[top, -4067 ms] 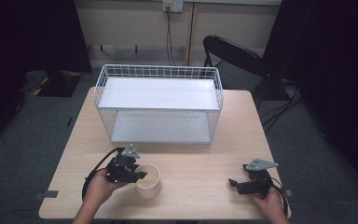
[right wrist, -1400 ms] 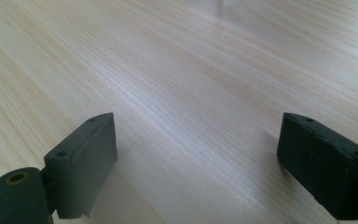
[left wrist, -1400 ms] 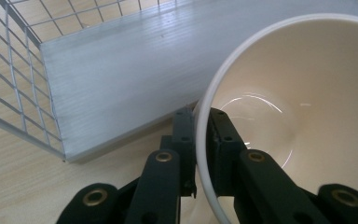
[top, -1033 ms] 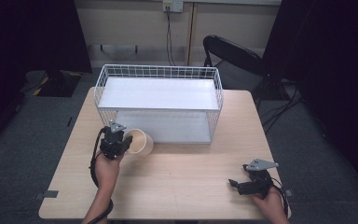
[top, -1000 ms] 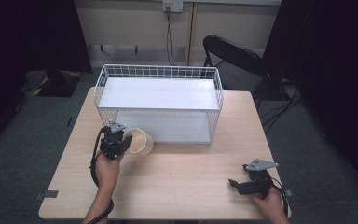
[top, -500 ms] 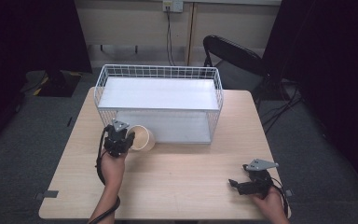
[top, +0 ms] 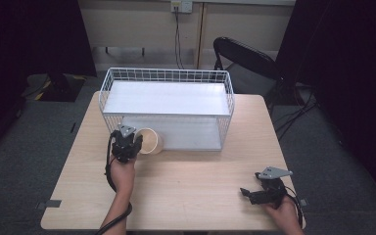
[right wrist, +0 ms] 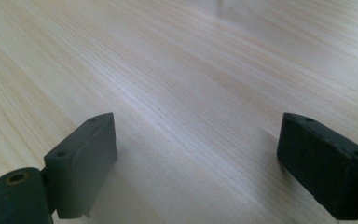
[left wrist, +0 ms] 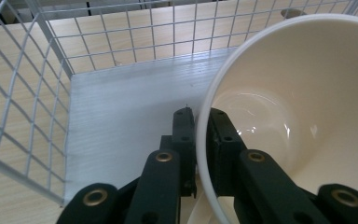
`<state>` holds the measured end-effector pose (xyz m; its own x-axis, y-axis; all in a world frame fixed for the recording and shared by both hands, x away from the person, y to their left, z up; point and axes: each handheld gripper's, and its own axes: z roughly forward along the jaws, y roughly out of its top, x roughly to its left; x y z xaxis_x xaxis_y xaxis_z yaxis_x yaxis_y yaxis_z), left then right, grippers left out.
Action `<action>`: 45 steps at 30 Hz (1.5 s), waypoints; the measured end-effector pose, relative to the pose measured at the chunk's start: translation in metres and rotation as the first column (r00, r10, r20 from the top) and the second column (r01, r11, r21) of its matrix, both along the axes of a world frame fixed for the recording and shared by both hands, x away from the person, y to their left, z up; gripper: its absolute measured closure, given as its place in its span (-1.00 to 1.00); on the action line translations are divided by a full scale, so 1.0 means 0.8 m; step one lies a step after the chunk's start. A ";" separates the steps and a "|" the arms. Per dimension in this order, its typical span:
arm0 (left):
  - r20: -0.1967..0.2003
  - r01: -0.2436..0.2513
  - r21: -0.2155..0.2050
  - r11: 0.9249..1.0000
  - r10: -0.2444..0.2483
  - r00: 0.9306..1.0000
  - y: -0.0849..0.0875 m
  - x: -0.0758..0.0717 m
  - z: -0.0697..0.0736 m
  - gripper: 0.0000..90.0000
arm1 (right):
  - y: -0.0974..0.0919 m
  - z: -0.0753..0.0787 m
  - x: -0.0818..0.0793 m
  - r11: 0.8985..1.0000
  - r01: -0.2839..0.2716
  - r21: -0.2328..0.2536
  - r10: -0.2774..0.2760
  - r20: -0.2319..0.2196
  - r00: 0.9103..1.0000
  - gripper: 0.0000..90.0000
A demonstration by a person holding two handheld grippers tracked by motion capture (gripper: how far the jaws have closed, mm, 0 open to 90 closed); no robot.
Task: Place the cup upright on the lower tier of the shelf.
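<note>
Left tool [top: 136, 142] sits left of centre in the high view, right at the open front of the white wire rack [top: 166, 78], and its jaws are clamped on the wall of a cream paper cup [top: 149, 141]. In the left gripper view the grip is clear: one black jaw outside the cup's rim, the other inside, pinching the thin wall between them. The cup is tipped on its side, mouth toward the camera in that view, filling the right half of the frame [left wrist: 298, 112]. It is held at the lower level of the rack, over the white bottom shelf [left wrist: 126, 121], with wire mesh running along the left edge and across the top.

Over at the lower right of the high view, the right tool [top: 247, 194] rests low on the wooden counter [top: 191, 181], well apart from the rack and cup. In the right gripper view its two jaws stand wide apart with bare wood grain between them, nothing held.
</note>
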<state>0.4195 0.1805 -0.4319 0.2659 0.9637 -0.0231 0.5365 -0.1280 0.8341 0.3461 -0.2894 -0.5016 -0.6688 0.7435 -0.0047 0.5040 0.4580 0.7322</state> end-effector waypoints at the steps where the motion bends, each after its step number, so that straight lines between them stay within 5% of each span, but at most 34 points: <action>1: 0.003 -0.002 0.003 1.000 0.002 1.000 -0.001 0.000 0.000 0.85 | 0.000 0.000 0.000 1.000 0.000 0.000 0.000 0.000 1.000 -0.75; 28: 0.076 -0.070 0.000 0.998 0.070 0.995 -0.017 0.005 -0.006 0.85 | 0.000 0.000 0.000 1.000 0.000 0.000 0.000 0.000 1.000 -0.75; 45: 0.071 -0.085 -0.002 0.996 0.085 0.994 -0.026 0.007 -0.019 0.85 | 0.000 0.000 0.000 1.000 0.000 0.000 0.000 0.000 1.000 -0.75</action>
<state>0.4254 0.1595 -0.4474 0.1835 0.9830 -0.0056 0.4848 -0.0855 0.8704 0.3460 -0.2894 -0.5016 -0.6688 0.7434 -0.0049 0.5039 0.4582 0.7323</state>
